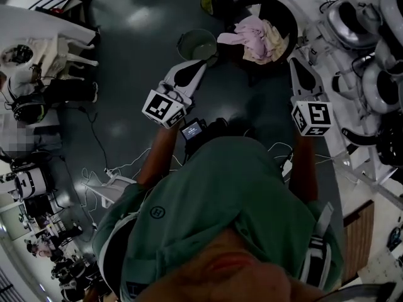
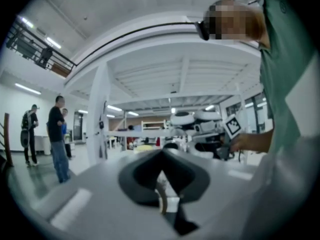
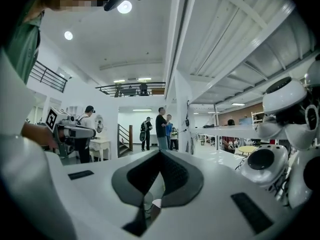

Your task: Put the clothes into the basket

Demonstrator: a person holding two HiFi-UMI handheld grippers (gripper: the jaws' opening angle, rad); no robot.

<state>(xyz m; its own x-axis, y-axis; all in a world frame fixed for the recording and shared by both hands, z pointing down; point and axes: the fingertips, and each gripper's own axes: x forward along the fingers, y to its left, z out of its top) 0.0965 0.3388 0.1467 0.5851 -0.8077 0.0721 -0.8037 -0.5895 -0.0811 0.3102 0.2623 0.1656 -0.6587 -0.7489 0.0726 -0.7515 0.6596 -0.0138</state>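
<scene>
clothes (image 1: pixel 255 35), pink and cream, lie heaped in a dark round tub (image 1: pixel 291 19) ahead in the head view, with a grey-green bucket (image 1: pixel 196 44) just beside it; which one is the basket i cannot tell. the left gripper (image 1: pixel 201 65) points at the bucket, the right gripper (image 1: pixel 295 60) at the tub's rim. left gripper view: jaws pressed together, nothing between them. right gripper view: jaws likewise closed and empty. to lift cloth well, spread the jaws first, then bite a thick fold. white robots (image 1: pixel 368 55) crowd the right side; the dark floor (image 1: pixel 126 55) to the left gives more room.
</scene>
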